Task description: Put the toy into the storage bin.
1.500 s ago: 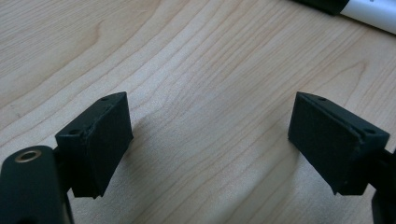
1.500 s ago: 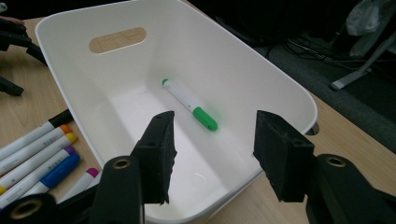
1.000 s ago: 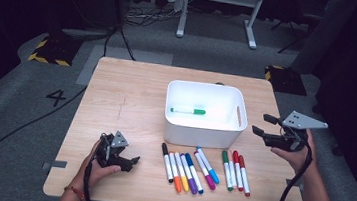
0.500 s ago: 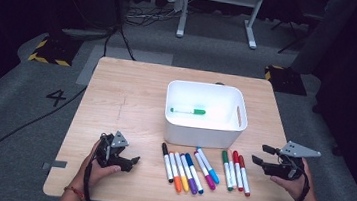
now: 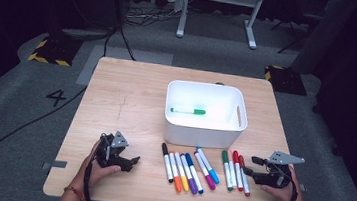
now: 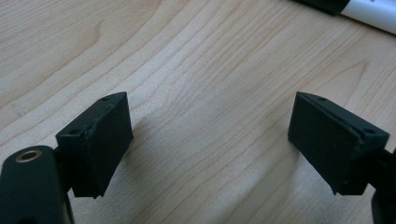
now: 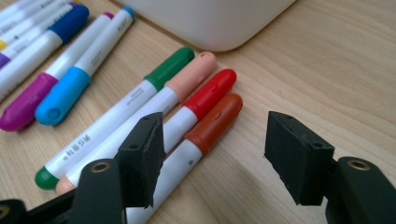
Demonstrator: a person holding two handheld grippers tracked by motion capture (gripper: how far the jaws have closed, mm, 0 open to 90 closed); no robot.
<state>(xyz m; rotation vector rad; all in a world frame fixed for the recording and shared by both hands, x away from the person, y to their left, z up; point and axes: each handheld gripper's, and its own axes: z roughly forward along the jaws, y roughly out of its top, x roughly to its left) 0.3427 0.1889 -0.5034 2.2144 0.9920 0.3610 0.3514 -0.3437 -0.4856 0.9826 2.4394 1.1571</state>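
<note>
A white bin (image 5: 202, 130) stands mid-table with one green marker (image 5: 188, 111) lying inside. In front of it lies a row of several capped markers (image 5: 189, 166) in mixed colours. My right gripper (image 5: 251, 166) is low over the table at the right end of that row, open. In the right gripper view my right gripper (image 7: 212, 149) has nothing between its pads; the brown-red marker (image 7: 212, 123) lies just ahead of the gap, beside the red marker (image 7: 205, 98). My left gripper (image 5: 132, 162) rests at the front left, open over bare wood (image 6: 210, 135).
The wooden table (image 5: 131, 100) has bare room on its left half and behind the bin. A black-capped marker (image 6: 369, 7) lies ahead of the left gripper. Cables and a stand's legs (image 5: 215, 14) sit on the dark floor beyond the far edge.
My right gripper has dropped from beside the bin to just above the table by the rightmost markers. The left gripper has stayed put.
</note>
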